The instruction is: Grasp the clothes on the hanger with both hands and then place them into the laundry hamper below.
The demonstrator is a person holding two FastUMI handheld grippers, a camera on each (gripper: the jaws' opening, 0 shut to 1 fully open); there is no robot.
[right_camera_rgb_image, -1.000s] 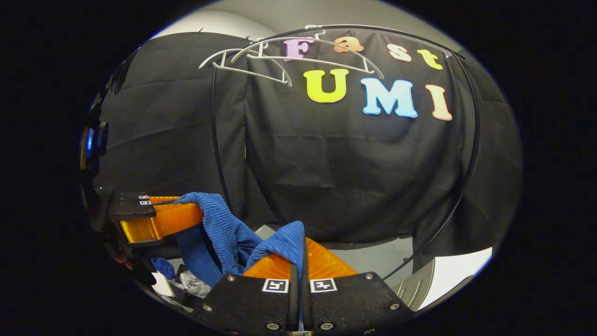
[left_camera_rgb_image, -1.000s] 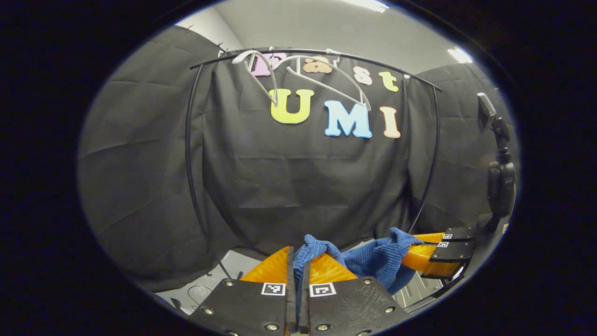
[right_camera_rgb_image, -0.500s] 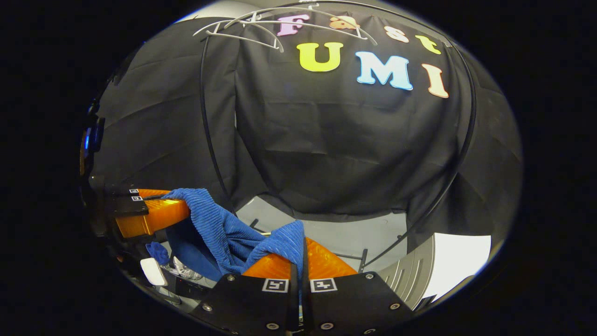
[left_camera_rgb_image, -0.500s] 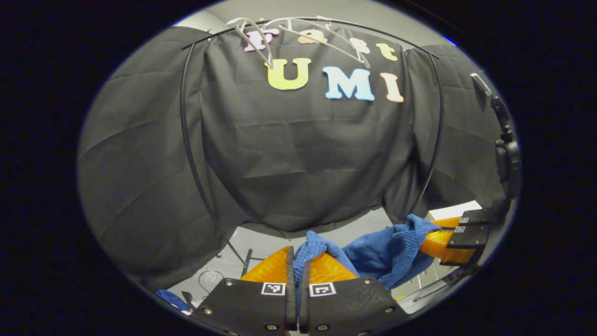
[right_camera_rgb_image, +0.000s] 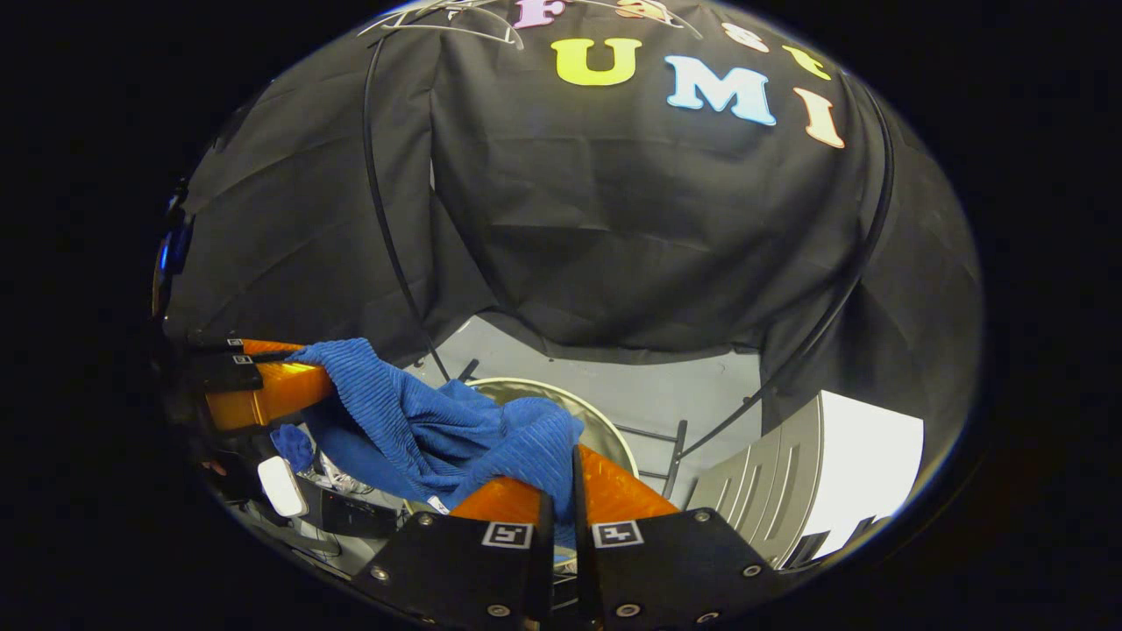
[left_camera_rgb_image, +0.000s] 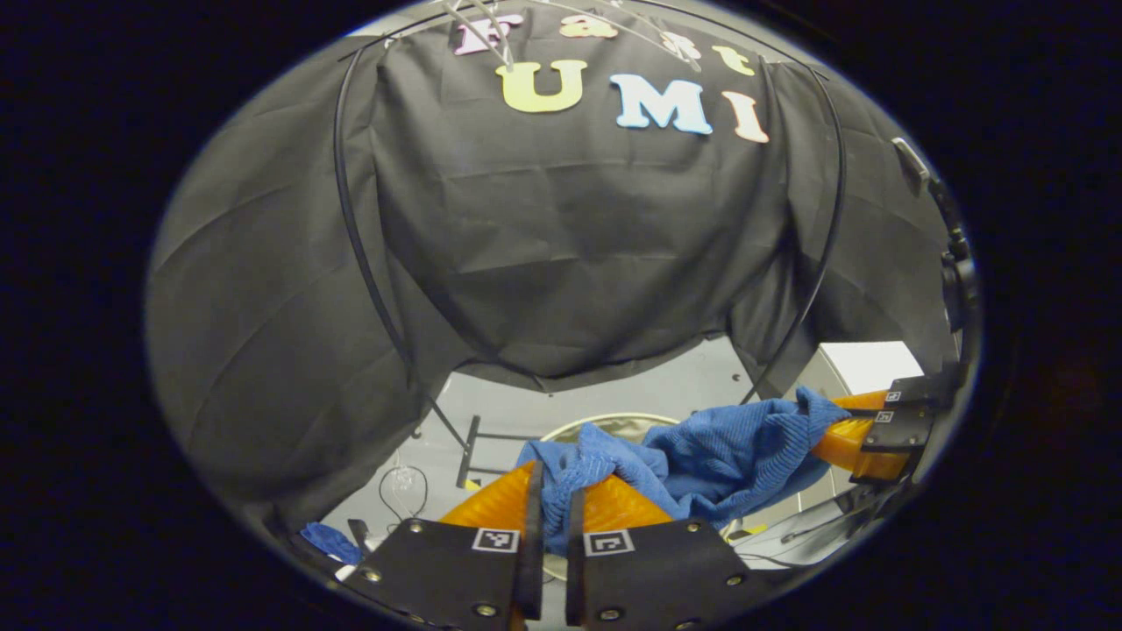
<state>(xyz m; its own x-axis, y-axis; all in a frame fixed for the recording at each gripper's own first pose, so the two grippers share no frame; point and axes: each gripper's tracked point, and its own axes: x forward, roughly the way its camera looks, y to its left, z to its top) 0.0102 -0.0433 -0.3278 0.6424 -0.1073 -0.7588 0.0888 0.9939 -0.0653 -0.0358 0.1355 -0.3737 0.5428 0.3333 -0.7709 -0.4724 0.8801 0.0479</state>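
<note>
The cloth (left_camera_rgb_image: 701, 447) spans between the left gripper (left_camera_rgb_image: 550, 499) and right gripper (right_camera_rgb_image: 558, 491), each clenched on one end. The hamper (right_camera_rgb_image: 605, 429) lies directly below the sagging middle.

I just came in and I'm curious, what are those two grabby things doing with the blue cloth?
A person holds a pair of tongs in each hand. The left tongs and the right tongs each pinch one end of a blue ribbed cloth, stretched between them. It hangs above the round hamper on the floor, not dropped in yet.
</note>
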